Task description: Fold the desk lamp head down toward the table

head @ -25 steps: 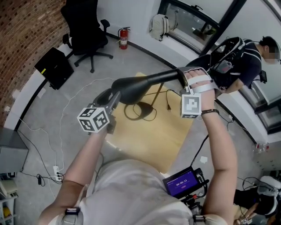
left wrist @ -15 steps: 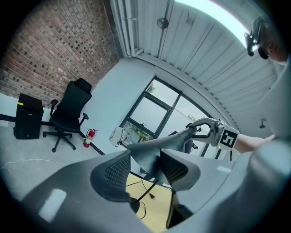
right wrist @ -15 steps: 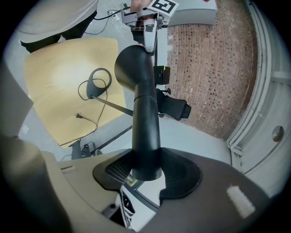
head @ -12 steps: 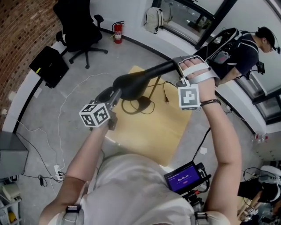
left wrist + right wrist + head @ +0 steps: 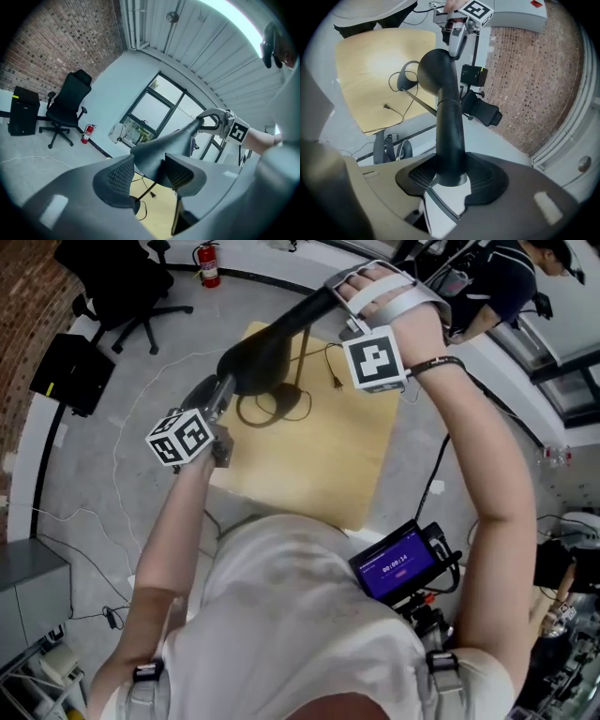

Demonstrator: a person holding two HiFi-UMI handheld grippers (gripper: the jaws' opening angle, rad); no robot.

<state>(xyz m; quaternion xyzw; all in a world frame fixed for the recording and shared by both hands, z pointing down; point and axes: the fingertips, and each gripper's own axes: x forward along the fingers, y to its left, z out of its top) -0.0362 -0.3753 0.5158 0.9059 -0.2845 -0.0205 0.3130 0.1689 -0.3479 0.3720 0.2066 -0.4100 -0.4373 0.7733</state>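
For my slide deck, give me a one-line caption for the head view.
Left tool and right tool grip the black lamp head above a wooden table.

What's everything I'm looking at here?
desk lamp: one, black, stands on the table
table: one, light wood, under the lamp
power cord: one, black, on the table
office chair: one, black, near brick wall
fire extinguisher: one, red, right of the chair
box: one, black, against brick wall
screen: one, purple, at wearer's chest
bystander: one, dark top, beyond table
left gripper: one, grey, shut on lamp head
right gripper: one, grey, shut on lamp neck
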